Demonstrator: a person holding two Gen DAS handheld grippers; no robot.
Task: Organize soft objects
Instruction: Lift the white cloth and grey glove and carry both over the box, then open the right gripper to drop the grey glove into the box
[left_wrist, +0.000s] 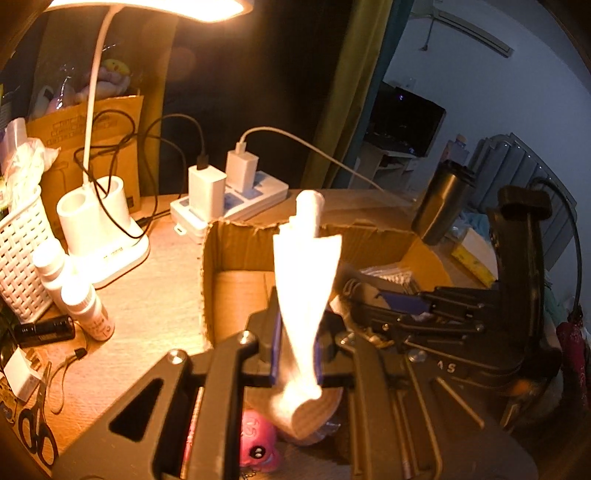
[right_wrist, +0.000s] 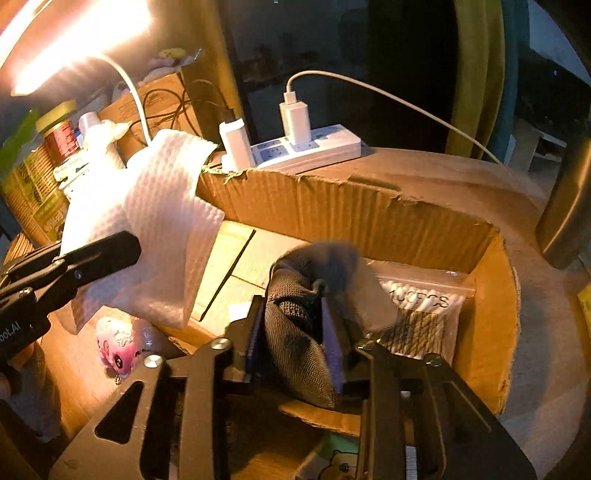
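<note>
Currently both grippers are at the cardboard box (right_wrist: 369, 206), each with a soft item; judged step: depositing into the box.

Left gripper (left_wrist: 295, 354): jaws closed tight on a white textured cloth (left_wrist: 306, 273). In the left wrist view the cloth stands up from the jaws, strongly lit by the desk lamp (left_wrist: 110, 221). In the right wrist view the same cloth (right_wrist: 162, 229) hangs folded at the box's left end, partly over the near-left corner, not yet inside. The left gripper (right_wrist: 122, 251) enters that view from the left.

Right gripper (right_wrist: 295, 347): a dark knitted sock (right_wrist: 299, 332) sits between the jaws, above the box floor. The jaws stand a little apart. Whether the pads press the fabric cannot be settled here; the sock bulges between them and its top end is blurred. Judged: release of the sock is under way or about due.

Box contents seen: a clear bag of cotton swabs (right_wrist: 424, 306) at the right end, just beside the sock. Floor to the left of the sock is bare cardboard.

Outside the box, on the surface near its near-left corner: a small pink plush toy (right_wrist: 118, 350), not yet packed.

Next move, judged:
- right jaws to open fully and lift clear of the sock;
- left gripper to carry the cloth over the wall onto the bare floor, then let go;
- pink toy remains afterwards.
</note>
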